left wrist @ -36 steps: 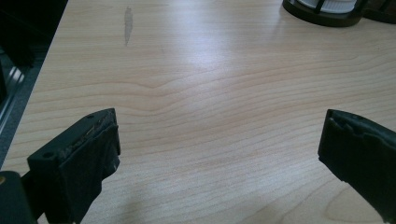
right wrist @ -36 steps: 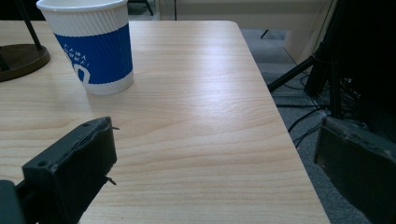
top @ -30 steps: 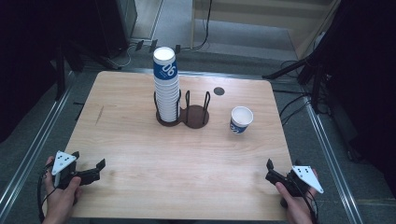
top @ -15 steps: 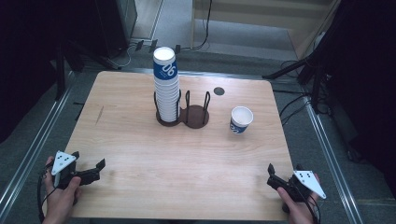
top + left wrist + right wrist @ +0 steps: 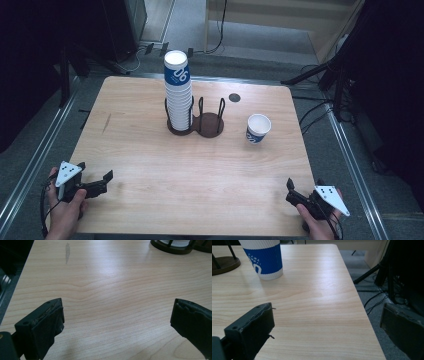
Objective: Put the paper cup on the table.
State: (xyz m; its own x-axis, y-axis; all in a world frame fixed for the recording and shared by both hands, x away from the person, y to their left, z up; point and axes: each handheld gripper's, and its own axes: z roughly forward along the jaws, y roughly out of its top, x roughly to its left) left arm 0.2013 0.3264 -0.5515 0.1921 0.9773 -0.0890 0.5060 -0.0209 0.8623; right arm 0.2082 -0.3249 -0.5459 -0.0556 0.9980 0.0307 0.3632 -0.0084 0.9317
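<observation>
One cup [image 5: 263,258] beyond right gripper [image 5: 327,322]

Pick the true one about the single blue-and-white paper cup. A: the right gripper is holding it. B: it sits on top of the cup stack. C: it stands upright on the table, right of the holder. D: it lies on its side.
C: the single cup stands upright on the table, apart from the holder and the stack.

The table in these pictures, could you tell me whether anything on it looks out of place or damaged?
Nothing is spilled or tipped. The single cup stands upright, apart from the cup stack in its holder, whose second ring is empty. The one blemish is a grey smudge on the table near the left edge.
</observation>
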